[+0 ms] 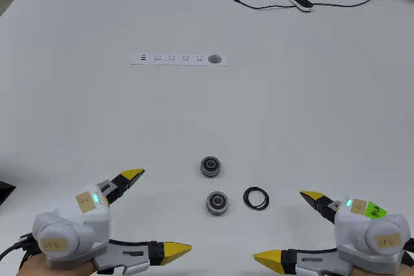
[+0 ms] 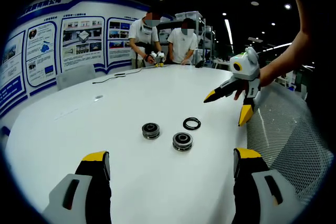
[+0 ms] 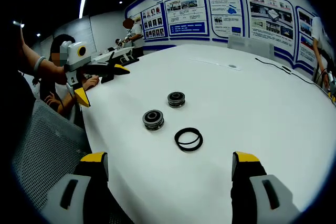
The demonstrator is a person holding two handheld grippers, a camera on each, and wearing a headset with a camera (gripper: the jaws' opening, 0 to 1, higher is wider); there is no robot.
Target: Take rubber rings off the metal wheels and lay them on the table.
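L gripper (image 1: 155, 211) is low at the left, jaws wide apart, yellow tips pointing fwd and toward the middle. R gripper (image 1: 288, 227) is low at the right, jaws also wide apart, tips pointing toward the L one.

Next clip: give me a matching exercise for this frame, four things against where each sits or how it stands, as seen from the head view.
Things:
1. rubber ring
2. near wheel
3. power strip
4. left claw

Places or states:
A. wide open, holding nothing
B. lying flat on the table, right of a wheel
C. far side, beyond both wheels
D. nearer the person than the far wheel

Pairs: 1-B, 2-D, 3-C, 4-A
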